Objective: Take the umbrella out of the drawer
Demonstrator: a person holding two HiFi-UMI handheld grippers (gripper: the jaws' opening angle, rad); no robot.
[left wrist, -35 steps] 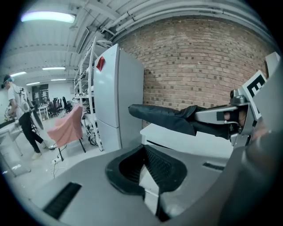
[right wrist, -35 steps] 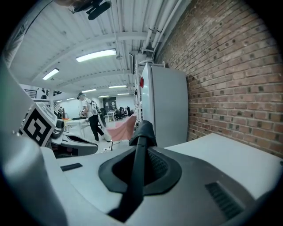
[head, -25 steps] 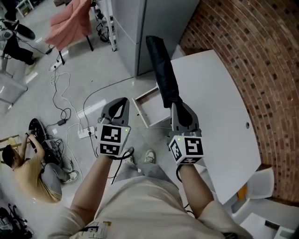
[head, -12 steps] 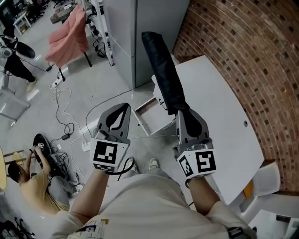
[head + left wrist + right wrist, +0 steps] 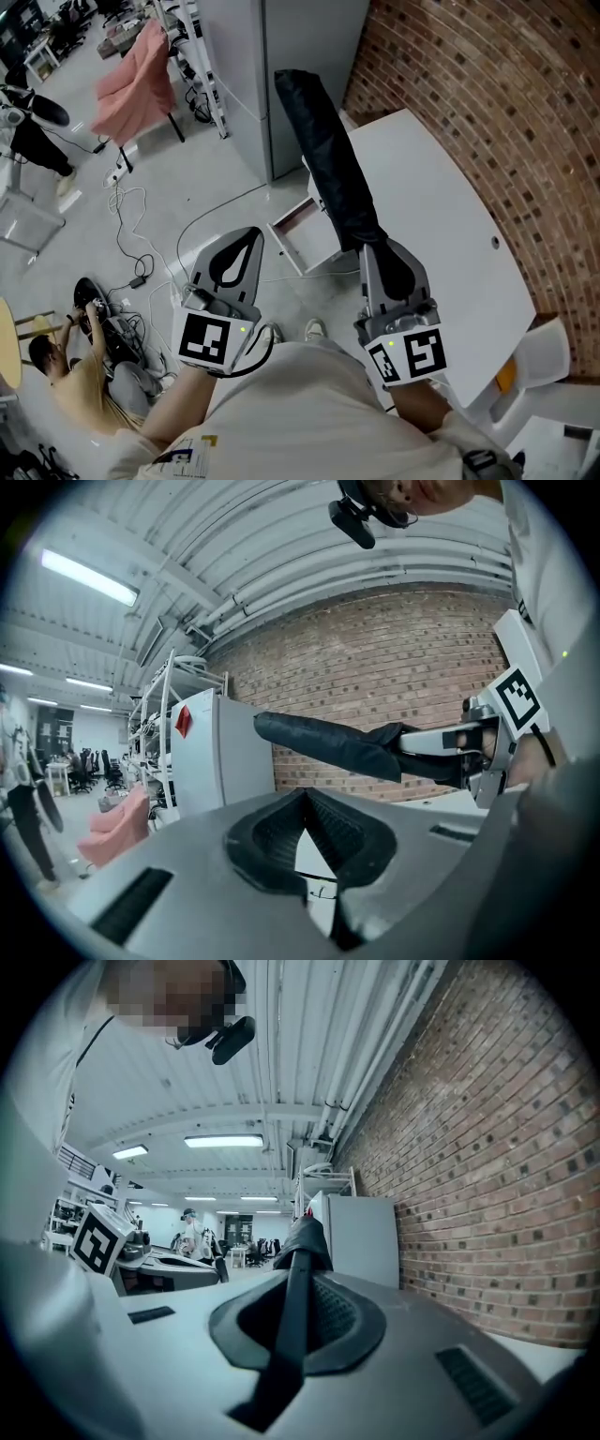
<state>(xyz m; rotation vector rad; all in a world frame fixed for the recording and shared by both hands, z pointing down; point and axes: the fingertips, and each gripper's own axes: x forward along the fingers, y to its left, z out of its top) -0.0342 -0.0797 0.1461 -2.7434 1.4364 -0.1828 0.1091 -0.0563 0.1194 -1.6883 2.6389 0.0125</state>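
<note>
Both grippers have come back toward the person's body since a second ago, and the long black folded umbrella has come up and away from the small white open drawer.

The umbrella is now in the air, out of the drawer. It hangs over the drawer and the edge of the white table.

The right gripper has its two jaws squeezed tight on the thin handle end of the umbrella. In the right gripper view the dark stick runs straight out between the jaws. The left gripper has its jaws pressed together with nothing in them, and it stays off to the side.

The umbrella's long side runs away from the person. In the head view its far tip points toward the tall grey cabinet. In the left gripper view the umbrella lies almost flat, with the far tip a little higher than the held end.

To do this part well, I think the squeeze must stay strong. The umbrella is held at one end only, so the far end may pull down and twist in the jaws. Moving slowly should keep it from swinging. The tip is near the cabinet, so it is best to steer it away. Then the umbrella can be set down flat on the table.
</note>
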